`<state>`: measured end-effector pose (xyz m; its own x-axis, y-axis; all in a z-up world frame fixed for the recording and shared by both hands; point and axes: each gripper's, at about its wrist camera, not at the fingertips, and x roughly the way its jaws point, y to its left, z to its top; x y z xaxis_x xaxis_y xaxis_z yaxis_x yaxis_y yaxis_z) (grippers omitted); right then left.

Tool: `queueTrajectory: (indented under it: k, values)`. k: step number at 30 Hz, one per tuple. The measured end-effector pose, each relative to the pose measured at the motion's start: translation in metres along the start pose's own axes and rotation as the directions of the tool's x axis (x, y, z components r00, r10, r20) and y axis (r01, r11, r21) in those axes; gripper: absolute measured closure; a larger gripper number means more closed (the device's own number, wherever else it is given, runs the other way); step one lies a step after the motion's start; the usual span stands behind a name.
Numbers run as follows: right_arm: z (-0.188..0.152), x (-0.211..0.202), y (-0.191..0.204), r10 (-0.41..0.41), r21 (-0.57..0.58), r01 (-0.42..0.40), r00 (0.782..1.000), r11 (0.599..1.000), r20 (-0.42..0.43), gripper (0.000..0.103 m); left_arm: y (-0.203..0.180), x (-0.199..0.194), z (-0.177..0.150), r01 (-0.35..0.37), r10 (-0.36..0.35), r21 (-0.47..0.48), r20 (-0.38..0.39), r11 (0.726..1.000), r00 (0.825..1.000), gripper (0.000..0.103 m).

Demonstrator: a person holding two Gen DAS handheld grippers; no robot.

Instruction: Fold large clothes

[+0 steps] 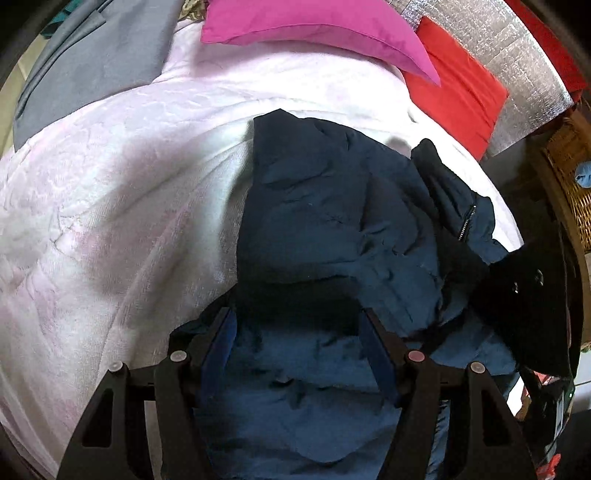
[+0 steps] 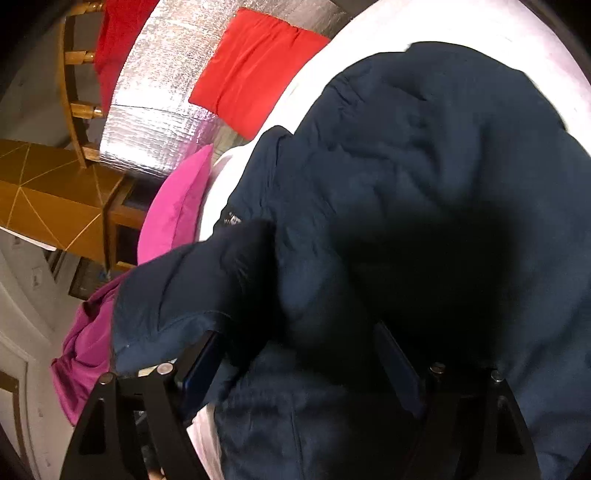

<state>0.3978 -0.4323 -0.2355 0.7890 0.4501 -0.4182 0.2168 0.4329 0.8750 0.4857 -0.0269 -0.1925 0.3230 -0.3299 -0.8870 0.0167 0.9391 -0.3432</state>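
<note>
Inspector: Your navy jacket (image 1: 332, 221) lies bunched on the pale pink bedspread (image 1: 110, 221), below the pink pillow (image 1: 314, 29) and red pillow (image 1: 454, 85).

Operator: And the fingers?

Inspector: Your left gripper (image 1: 299, 328) stands partly open, jacket fabric between the fingers; whether they pinch it, I cannot tell. Your right gripper (image 2: 295, 343) stands wide over the jacket, grip likewise unclear.

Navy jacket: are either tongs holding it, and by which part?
Cannot be told: the jacket bunches between left tongs and right tongs, but no clamping shows.
</note>
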Motion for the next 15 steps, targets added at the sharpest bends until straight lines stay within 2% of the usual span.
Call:
queueTrajectory:
  k: [3,5,7,10,12,13,14,15]
  values:
    - [0.001,-0.022,-0.017,0.045,0.079,-0.048,0.998,0.996,0.047,0.019,-0.002,0.003,0.001,-0.012,0.012,0.001,-0.004,1.0,1.0,0.034]
    - [0.005,-0.038,-0.034,0.052,0.155,-0.066,0.994,0.986,0.093,0.019,-0.001,0.003,-0.001,-0.016,0.016,0.003,-0.003,1.0,1.0,0.034]
    - [0.01,-0.047,-0.039,0.035,0.173,-0.056,0.992,0.983,0.122,0.019,-0.001,0.003,0.0,-0.018,0.018,0.001,-0.002,1.0,1.0,0.034]
    - [0.004,-0.055,-0.004,-0.073,-0.021,0.076,0.987,0.997,0.144,0.018,-0.004,0.004,0.0,-0.03,0.03,0.008,0.003,1.0,1.0,0.034]
    - [-0.01,-0.046,0.031,-0.117,-0.208,0.142,0.985,0.968,0.129,0.018,-0.006,0.005,0.001,-0.038,0.038,0.014,0.007,0.999,0.999,0.034]
    - [-0.018,-0.043,0.046,-0.145,-0.292,0.18,0.98,0.939,0.137,0.018,-0.006,0.005,0.001,-0.039,0.038,0.014,0.006,0.999,0.999,0.034]
    - [-0.032,-0.034,0.071,-0.197,-0.426,0.254,0.965,0.868,0.174,0.018,-0.006,0.005,0.001,-0.037,0.037,0.013,0.006,0.999,0.999,0.034]
    - [-0.041,-0.028,0.084,-0.222,-0.501,0.292,0.955,0.814,0.196,0.016,-0.006,0.005,0.001,-0.034,0.034,0.011,0.006,0.999,0.999,0.034]
